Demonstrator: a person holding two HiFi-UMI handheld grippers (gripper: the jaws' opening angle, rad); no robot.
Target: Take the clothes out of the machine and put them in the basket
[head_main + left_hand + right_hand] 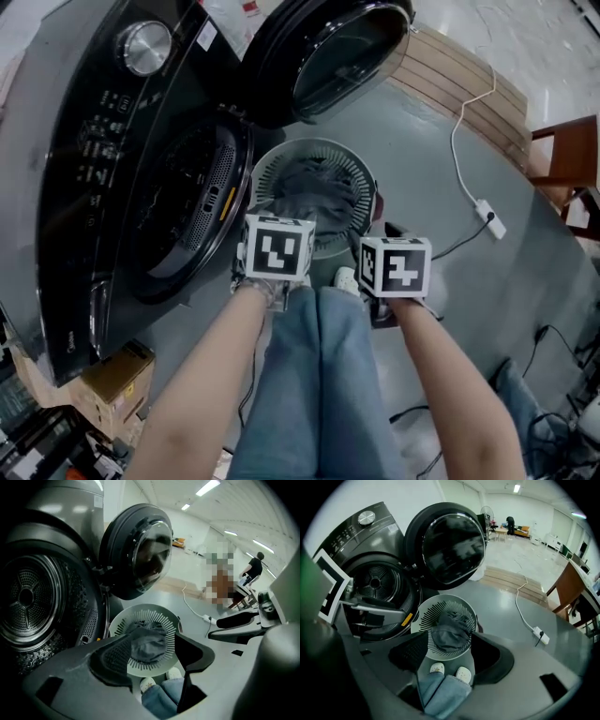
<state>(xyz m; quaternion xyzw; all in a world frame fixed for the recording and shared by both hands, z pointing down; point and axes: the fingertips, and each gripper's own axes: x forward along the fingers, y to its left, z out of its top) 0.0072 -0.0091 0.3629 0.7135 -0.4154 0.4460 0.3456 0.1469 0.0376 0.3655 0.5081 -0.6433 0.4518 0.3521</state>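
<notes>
Grey clothes crumpled inside slatted basket; left gripper, right gripper hover above, pointing down, fingers apart, empty.

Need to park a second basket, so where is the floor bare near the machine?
Best patch: the bare grey floor right of the basket in the head view, bordered by the wooden platform and the power strip. Crowded: between basket and machine, under the open door, and by the person's shoe at the basket's near side.

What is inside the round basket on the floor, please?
A crumpled dark grey garment lies in the basket. It covers the bottom, so whether more clothes lie beneath it cannot be seen.
</notes>
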